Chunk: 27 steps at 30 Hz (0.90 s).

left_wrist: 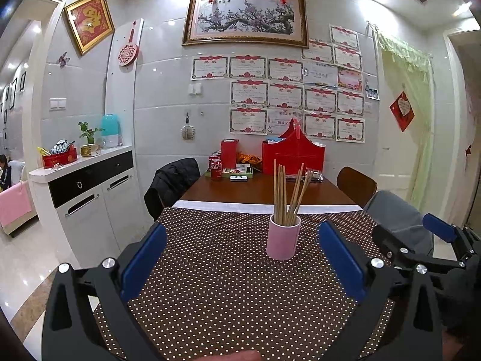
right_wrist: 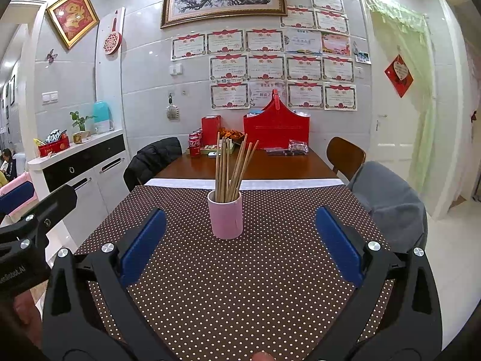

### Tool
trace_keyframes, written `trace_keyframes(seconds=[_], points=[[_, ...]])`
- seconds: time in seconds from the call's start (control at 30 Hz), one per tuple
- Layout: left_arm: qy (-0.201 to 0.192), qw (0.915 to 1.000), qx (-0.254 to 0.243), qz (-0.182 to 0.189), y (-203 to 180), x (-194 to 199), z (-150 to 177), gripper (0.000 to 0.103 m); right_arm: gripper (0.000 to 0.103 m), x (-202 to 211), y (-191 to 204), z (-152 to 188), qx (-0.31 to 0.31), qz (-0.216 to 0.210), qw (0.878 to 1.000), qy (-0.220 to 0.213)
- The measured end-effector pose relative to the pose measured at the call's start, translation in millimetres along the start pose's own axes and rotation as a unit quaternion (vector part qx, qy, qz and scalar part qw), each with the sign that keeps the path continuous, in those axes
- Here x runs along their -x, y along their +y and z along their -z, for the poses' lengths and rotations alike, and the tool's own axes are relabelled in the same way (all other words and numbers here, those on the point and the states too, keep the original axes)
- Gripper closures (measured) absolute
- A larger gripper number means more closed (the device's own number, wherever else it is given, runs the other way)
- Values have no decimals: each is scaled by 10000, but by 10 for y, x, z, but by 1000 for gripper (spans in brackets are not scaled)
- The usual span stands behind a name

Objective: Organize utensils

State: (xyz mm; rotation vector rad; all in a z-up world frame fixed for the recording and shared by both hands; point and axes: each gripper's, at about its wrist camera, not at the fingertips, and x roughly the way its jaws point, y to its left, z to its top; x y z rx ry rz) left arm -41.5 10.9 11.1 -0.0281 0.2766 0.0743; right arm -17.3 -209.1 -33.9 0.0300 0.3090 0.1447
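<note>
A pink cup (left_wrist: 283,239) (right_wrist: 225,215) stands upright on the brown dotted tablecloth (left_wrist: 216,285) (right_wrist: 240,285), holding several wooden chopsticks (left_wrist: 287,194) (right_wrist: 231,170) that fan out above its rim. My left gripper (left_wrist: 242,258) is open, low over the cloth, with the cup ahead and slightly right of centre, nothing between its blue pads (left_wrist: 141,264). My right gripper (right_wrist: 240,245) is also open and empty, the cup just beyond its fingertips, a little left of centre. In the left wrist view the right gripper (left_wrist: 421,240) shows at the right edge.
Beyond the cloth the wooden table (left_wrist: 261,191) carries red cans (left_wrist: 215,168), a red box (left_wrist: 293,153) and small packets by the wall. Chairs with jackets (left_wrist: 171,185) (right_wrist: 387,204) flank the table. A white sideboard (left_wrist: 87,192) stands to the left.
</note>
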Motion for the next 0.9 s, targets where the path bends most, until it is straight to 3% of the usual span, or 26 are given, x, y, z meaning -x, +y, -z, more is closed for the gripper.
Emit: trace_keyframes(seconds=[0.57,0.9], points=[[20,9999,69,154,-47,-49,14,4,6,25,-38,30,-11,68,10000,2],[61,10000,5,60,-79,-68,30,4,6,26,-66,29,-21,73,10000,-3]])
